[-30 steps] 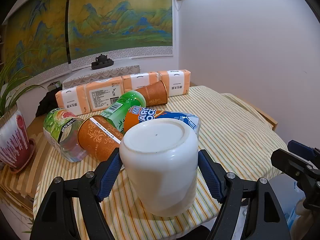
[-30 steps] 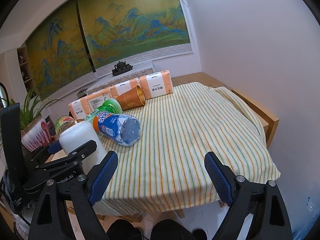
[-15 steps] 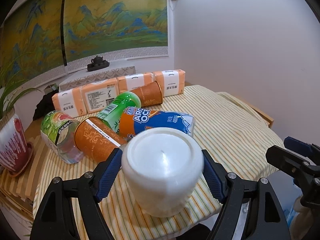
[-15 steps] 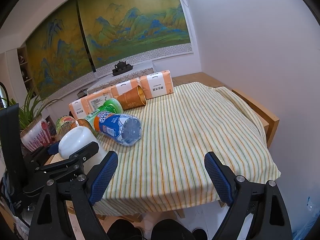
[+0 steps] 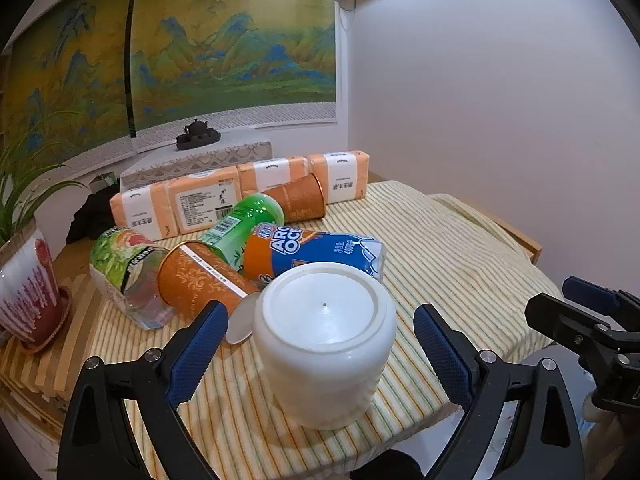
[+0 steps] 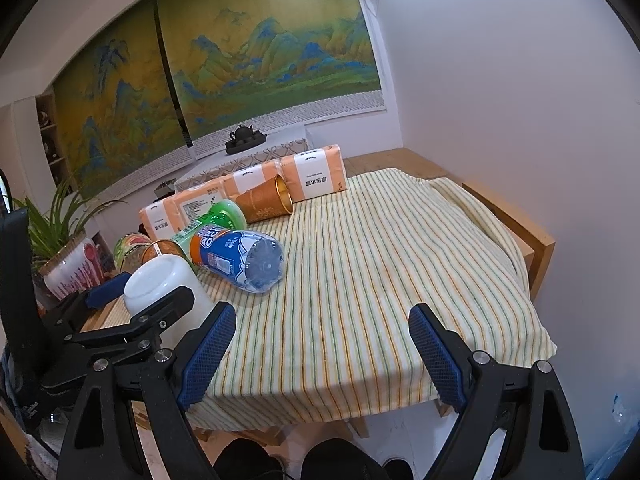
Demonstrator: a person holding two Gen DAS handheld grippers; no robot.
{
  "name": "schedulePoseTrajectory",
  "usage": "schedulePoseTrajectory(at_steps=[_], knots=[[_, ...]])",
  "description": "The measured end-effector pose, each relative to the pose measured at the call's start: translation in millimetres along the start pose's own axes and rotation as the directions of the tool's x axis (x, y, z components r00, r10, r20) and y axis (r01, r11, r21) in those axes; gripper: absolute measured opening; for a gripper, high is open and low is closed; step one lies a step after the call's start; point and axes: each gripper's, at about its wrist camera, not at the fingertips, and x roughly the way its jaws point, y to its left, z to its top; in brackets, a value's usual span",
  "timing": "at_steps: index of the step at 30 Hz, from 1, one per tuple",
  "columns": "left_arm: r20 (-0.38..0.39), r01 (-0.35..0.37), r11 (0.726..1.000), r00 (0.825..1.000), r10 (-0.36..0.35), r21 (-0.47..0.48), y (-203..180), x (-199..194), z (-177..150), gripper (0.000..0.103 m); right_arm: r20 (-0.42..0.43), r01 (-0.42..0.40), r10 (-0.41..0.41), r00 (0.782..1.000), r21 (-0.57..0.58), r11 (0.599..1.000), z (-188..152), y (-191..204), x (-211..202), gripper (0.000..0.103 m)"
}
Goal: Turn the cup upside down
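A white cup [image 5: 326,340] stands upside down, base up, on the striped tablecloth [image 5: 440,248] near the table's front edge. My left gripper [image 5: 320,352] is open, with its blue pads [image 5: 196,352] a small gap away from the cup on either side. The cup also shows in the right wrist view [image 6: 160,284], between the left gripper's fingers. My right gripper [image 6: 320,356] is open and empty, hanging over the table's front edge, right of the cup.
Behind the cup lie a blue-and-orange bottle [image 5: 316,248], an orange paper cup [image 5: 200,284], a green bottle [image 5: 240,228] and a green-labelled bottle [image 5: 128,264]. Orange tissue packs [image 5: 240,192] and another paper cup [image 5: 296,200] sit at the back. A plant pot [image 5: 24,300] stands left.
The cup has come down from a tilted hold to stand base up on the cloth. The left gripper's jaws have opened and let go of it. The right gripper has barely moved.
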Motion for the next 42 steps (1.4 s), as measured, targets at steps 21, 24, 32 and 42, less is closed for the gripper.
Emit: schedulePoseTrajectory(at_steps=[21, 24, 32, 42], knots=[[0.09, -0.08, 0.993, 0.992, 0.088, -0.083, 34, -85, -7, 0.098, 0.102, -0.011, 0.023, 0.995, -0.113, 0.993, 4, 43, -30, 0.09], [0.106, -0.104, 0.988, 0.988, 0.116, -0.116, 40, -101, -11, 0.098, 0.128, -0.012, 0.03, 0.991, -0.134, 0.991, 3, 50, -35, 0.09], [0.156, -0.16, 0.97, 0.97, 0.189, -0.182, 51, -146, -24, 0.101, 0.191, 0.004, 0.028, 0.981, -0.164, 0.986, 2, 65, -48, 0.09], [0.165, -0.209, 0.951, 0.954, 0.249, -0.226, 58, -163, -34, 0.102, 0.269, 0.065, -0.016, 0.963, -0.176, 0.982, 2, 76, -54, 0.09]])
